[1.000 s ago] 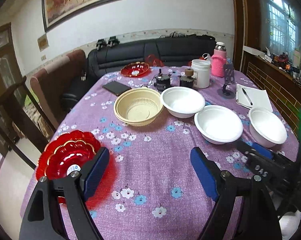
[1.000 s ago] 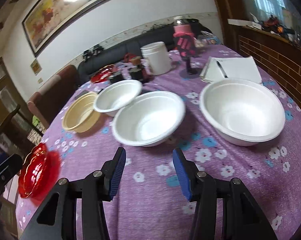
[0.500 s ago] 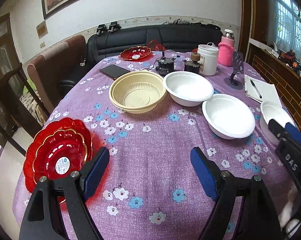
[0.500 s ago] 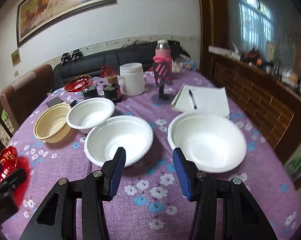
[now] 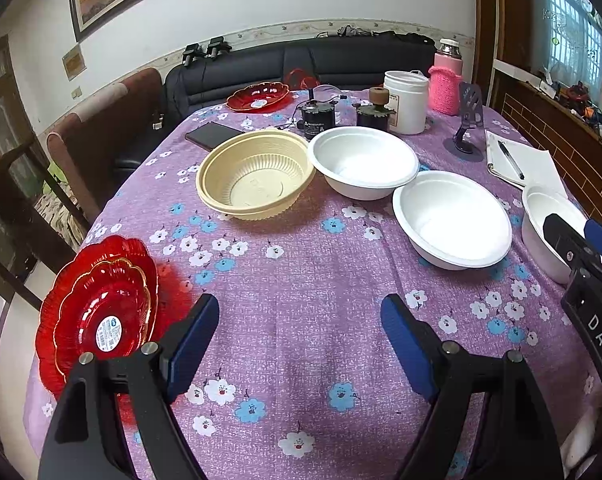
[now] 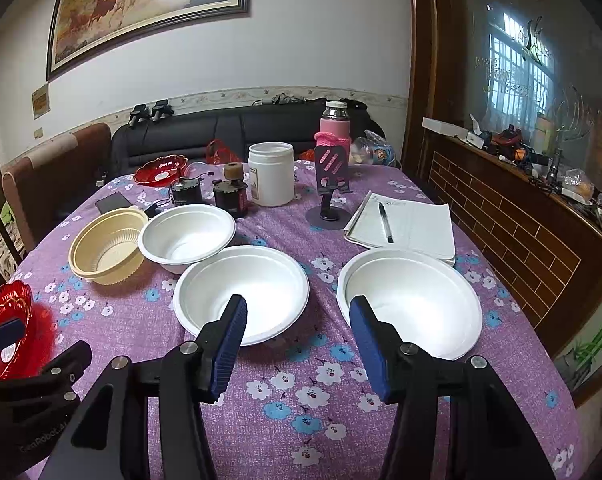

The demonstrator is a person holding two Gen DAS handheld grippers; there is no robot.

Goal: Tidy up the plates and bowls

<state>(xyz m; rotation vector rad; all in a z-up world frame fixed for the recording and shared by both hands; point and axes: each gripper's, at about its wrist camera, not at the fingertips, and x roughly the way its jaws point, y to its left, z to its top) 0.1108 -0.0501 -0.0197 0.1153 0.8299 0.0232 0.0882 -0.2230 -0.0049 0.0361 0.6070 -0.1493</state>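
On the purple flowered tablecloth stand a cream bowl [image 5: 256, 178], three white bowls [image 5: 363, 162] [image 5: 453, 218] [image 6: 411, 302], stacked red plates [image 5: 99, 316] at the near left edge and another red plate [image 5: 259, 97] at the far end. My left gripper [image 5: 299, 338] is open and empty above the cloth, right of the stacked red plates. My right gripper [image 6: 299, 340] is open and empty, just short of the two nearest white bowls [image 6: 243, 286], between them.
A white jar [image 6: 271, 174], pink bottle [image 6: 333, 130], two black motors [image 6: 229, 192], a phone [image 5: 213, 135], a phone stand [image 6: 329, 184] and a notebook with pen [image 6: 405, 224] crowd the far half. Chairs and a sofa stand on the left and far sides; a brick ledge runs on the right.
Both grippers have risen and pulled back, showing more of the table. The right gripper swung right and now faces the gap between the two near white bowls. Jaws stayed open.
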